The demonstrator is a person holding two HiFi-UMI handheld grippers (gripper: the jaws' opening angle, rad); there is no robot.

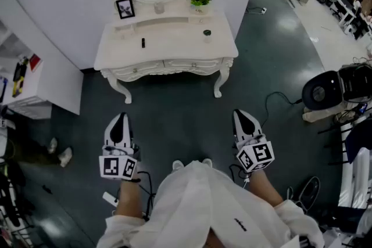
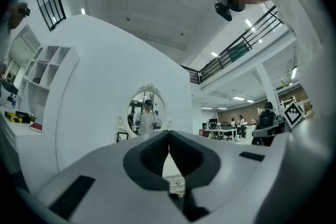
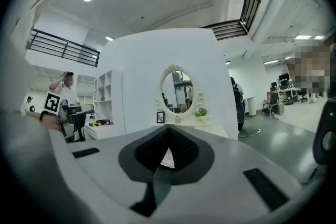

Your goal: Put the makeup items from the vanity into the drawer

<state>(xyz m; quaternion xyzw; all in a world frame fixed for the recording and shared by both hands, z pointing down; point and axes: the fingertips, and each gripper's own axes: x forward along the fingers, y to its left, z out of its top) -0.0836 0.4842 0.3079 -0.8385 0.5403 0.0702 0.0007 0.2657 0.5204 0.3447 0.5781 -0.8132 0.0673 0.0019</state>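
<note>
open floor (image 1: 174, 119) leads to the vanity (image 1: 168, 43); frame (image 1: 125, 8) and plant (image 1: 200, 0) line its back.

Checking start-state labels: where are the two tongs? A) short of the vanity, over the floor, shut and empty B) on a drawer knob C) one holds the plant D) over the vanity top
A: the head view shows the left tongs and right tongs over the floor, short of the vanity, both closed on nothing.
</note>
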